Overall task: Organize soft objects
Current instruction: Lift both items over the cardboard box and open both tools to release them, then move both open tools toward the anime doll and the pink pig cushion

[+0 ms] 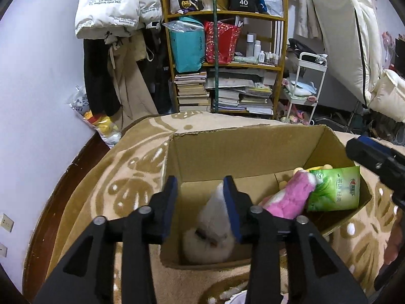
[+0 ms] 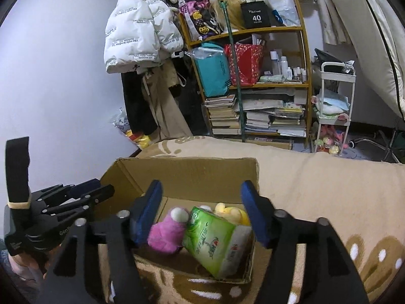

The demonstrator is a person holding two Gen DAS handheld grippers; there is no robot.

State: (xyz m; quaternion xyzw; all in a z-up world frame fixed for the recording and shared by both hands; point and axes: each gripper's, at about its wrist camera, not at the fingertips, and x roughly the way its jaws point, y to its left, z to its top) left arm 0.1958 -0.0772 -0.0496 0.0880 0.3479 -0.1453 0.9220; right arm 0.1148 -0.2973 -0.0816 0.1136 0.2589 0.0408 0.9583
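Right gripper (image 2: pixel 201 212) gapes above green tissue pack (image 2: pixel 215 243); shelf box (image 2: pixel 255 15) reads "40 COLORS".

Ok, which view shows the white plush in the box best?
The left wrist view: the white plush lies in the box just under the open left gripper, only partly hidden by one finger. In the right wrist view it does not show.

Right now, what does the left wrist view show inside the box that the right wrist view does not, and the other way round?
Only the left wrist view shows the white plush toy, lying below the open left claw. Only the right wrist view shows the yellow plush clearly, behind the tissue pack. Both show the cardboard box, the pink plush and that green tissue pack.
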